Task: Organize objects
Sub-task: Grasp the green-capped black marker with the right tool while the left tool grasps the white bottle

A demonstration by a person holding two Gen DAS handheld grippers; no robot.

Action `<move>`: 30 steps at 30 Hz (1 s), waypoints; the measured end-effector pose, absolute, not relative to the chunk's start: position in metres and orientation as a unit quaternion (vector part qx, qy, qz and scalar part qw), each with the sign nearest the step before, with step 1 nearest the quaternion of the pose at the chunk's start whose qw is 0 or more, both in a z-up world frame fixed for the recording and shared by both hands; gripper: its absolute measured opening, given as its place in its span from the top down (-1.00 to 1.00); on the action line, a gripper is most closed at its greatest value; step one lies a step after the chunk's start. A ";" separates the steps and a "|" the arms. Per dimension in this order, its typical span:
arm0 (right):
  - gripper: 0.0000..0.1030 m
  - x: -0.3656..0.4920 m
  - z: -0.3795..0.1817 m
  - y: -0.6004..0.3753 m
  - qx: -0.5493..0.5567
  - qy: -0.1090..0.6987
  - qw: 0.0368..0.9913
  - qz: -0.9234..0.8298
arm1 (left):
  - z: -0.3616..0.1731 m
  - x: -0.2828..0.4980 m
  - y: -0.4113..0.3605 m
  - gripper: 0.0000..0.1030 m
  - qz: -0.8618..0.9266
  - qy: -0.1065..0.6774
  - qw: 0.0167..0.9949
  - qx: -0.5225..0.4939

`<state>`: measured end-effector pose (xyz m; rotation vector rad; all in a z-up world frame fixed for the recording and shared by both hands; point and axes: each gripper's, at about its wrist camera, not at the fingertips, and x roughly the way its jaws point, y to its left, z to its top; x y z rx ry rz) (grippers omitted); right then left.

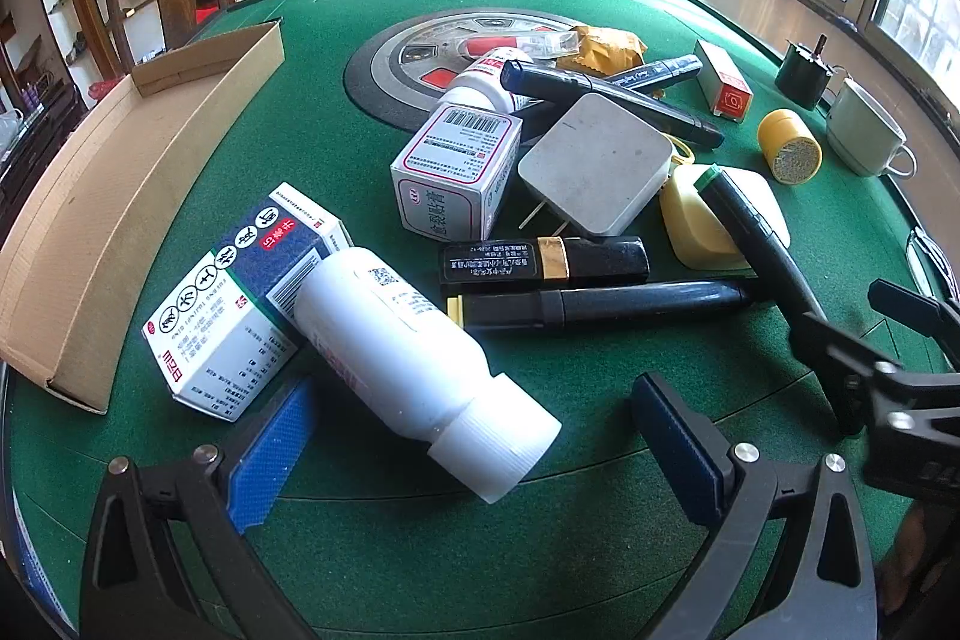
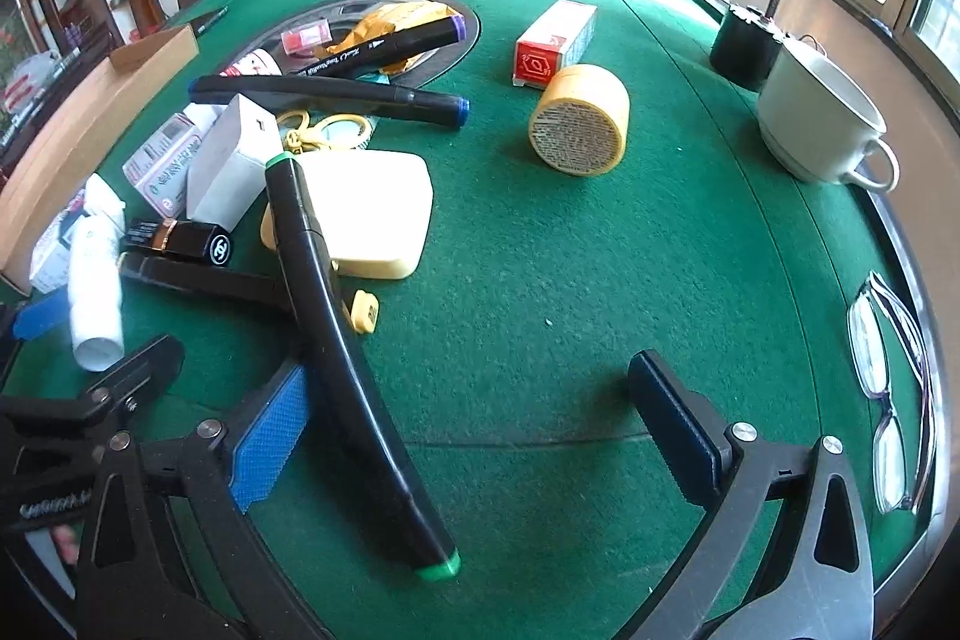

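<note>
Surface (image 1: 360, 550): green felt, carrying a loose pile of small articles ahead of both grippers. Nothing appears sorted yet.

Cardboard tray (image 1: 120, 196): long and open-topped, lying far to the left of the left gripper, with no contents visible. Judged to be the receiving container, since it is the only holder near the pile.

Left gripper (image 1: 474, 436): spread wide and holding nothing. The white bottle (image 1: 420, 364) lies on its side between the pads, cap end nearest the camera, but neither pad touches it. This placement suggests the bottle is the next pick. The bottle's far end rests against a blue-and-white medicine box (image 1: 240, 304), just ahead and left of the left pad.

Right gripper (image 2: 468, 430): likewise spread wide and empty. A green-capped black marker (image 2: 342, 358) runs diagonally through its left side, close against the blue left pad (image 2: 270, 436); contact cannot be confirmed. The marker's far end lies over a cream-yellow case (image 2: 378, 214), so it sits tilted, not flat.

Beyond the left gripper: a white charger plug (image 1: 594, 160), a small white carton (image 1: 456, 172), a black lipstick case (image 1: 540, 262) and a further black marker (image 1: 600, 307), overlapping one another.

Ahead and right of the right gripper, well apart from the pile: a white cup (image 2: 822, 118), a yellow round tin (image 2: 579, 118), and spectacles (image 2: 888, 400) at the surface edge.

Risk, as judged: the bottle may roll when squeezed.
</note>
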<state>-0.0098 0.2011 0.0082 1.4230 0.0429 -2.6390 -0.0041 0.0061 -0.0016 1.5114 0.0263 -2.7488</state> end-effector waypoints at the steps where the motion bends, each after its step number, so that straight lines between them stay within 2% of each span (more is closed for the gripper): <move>1: -0.98 -0.006 0.012 0.204 0.467 0.002 0.081 -0.880 | -0.002 -0.004 0.006 -0.99 -0.877 0.008 0.002 0.481; 5: -0.98 0.005 0.014 0.210 0.455 -0.024 0.103 -0.884 | -0.002 -0.026 0.008 -0.99 -0.878 -0.011 -0.034 0.477; 7: -0.89 0.006 0.016 0.211 0.450 -0.033 0.116 -0.885 | -0.004 -0.035 0.007 -0.99 -0.887 -0.032 -0.079 0.454; 9: -0.88 0.007 0.018 0.212 0.443 -0.034 0.122 -0.887 | -0.003 -0.038 0.004 -0.98 -0.883 -0.034 -0.096 0.459; 14: -0.58 0.011 0.019 0.206 0.440 -0.007 0.127 -0.889 | 0.012 -0.012 -0.023 -0.98 -0.860 0.013 -0.194 0.472; 15: -0.42 0.011 0.020 0.205 0.440 -0.004 0.131 -0.889 | 0.015 -0.005 -0.028 -0.98 -0.860 0.014 -0.202 0.469; 16: -0.34 0.012 0.020 0.204 0.441 0.000 0.134 -0.887 | 0.018 0.002 -0.034 -0.98 -0.861 0.014 -0.208 0.463; 18: -0.34 0.012 0.019 0.199 0.446 0.013 0.143 -0.884 | 0.022 0.014 -0.043 -0.98 -0.865 0.017 -0.213 0.455; 22: 0.00 0.009 0.016 0.186 0.458 0.025 0.165 -0.873 | 0.030 0.022 -0.058 -0.96 -0.876 0.026 -0.206 0.436; 24: 0.00 0.005 0.013 0.179 0.462 0.036 0.160 -0.872 | 0.031 0.026 -0.064 -0.79 -0.875 0.037 -0.206 0.437; 25: 0.15 0.004 0.011 0.177 0.464 0.036 0.158 -0.871 | 0.031 0.024 -0.065 -0.75 -0.873 0.046 -0.205 0.440; 26: 0.24 0.002 0.011 0.174 0.463 0.038 0.156 -0.872 | 0.030 0.020 -0.066 -0.57 -0.872 0.048 -0.203 0.444; 27: 0.46 0.001 0.011 0.172 0.465 0.038 0.155 -0.871 | 0.028 0.019 -0.068 -0.37 -0.869 0.050 -0.200 0.449; 30: 0.71 -0.001 0.012 0.173 0.471 0.029 0.142 -0.870 | 0.025 0.015 -0.065 -0.35 -0.865 0.056 -0.193 0.460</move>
